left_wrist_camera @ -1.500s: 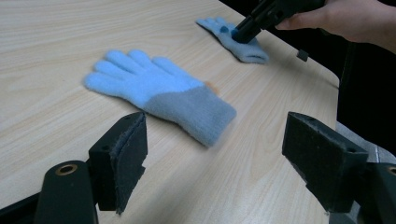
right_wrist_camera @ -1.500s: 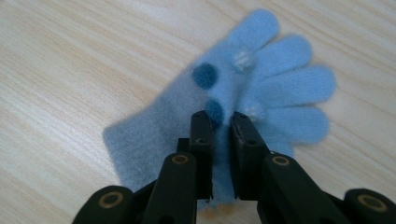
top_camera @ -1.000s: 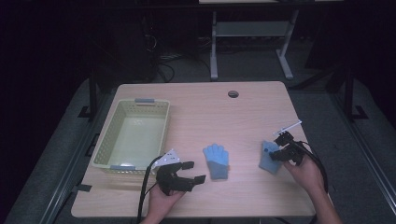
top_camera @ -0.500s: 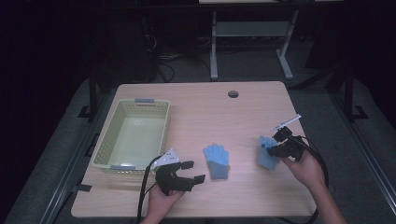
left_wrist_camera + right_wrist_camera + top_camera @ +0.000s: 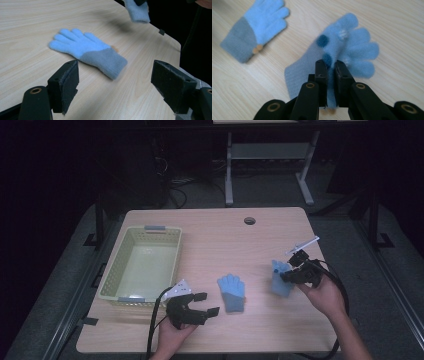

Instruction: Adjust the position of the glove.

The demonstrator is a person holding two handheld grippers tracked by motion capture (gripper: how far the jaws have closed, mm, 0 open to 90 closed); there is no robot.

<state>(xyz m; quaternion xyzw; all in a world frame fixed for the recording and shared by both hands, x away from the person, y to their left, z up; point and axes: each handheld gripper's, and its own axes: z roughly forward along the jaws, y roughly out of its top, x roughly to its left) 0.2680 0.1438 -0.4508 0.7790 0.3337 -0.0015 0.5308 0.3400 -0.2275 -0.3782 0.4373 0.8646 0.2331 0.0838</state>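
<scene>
A light wood-grain table (image 5: 210, 235) with rounded corners stands in a dim room, lit from above so that its top is bright while everything around it falls to near black. A round cable hole (image 5: 249, 220) sits near the far edge, at about 1 o'clock from the middle of the top. Dark grey floor (image 5: 65, 285) surrounds it. Beyond the far edge, at 12 o'clock, a pale metal frame (image 5: 267, 165) stands on two legs, with dark cables (image 5: 175, 187) lying at 11 o'clock.
</scene>
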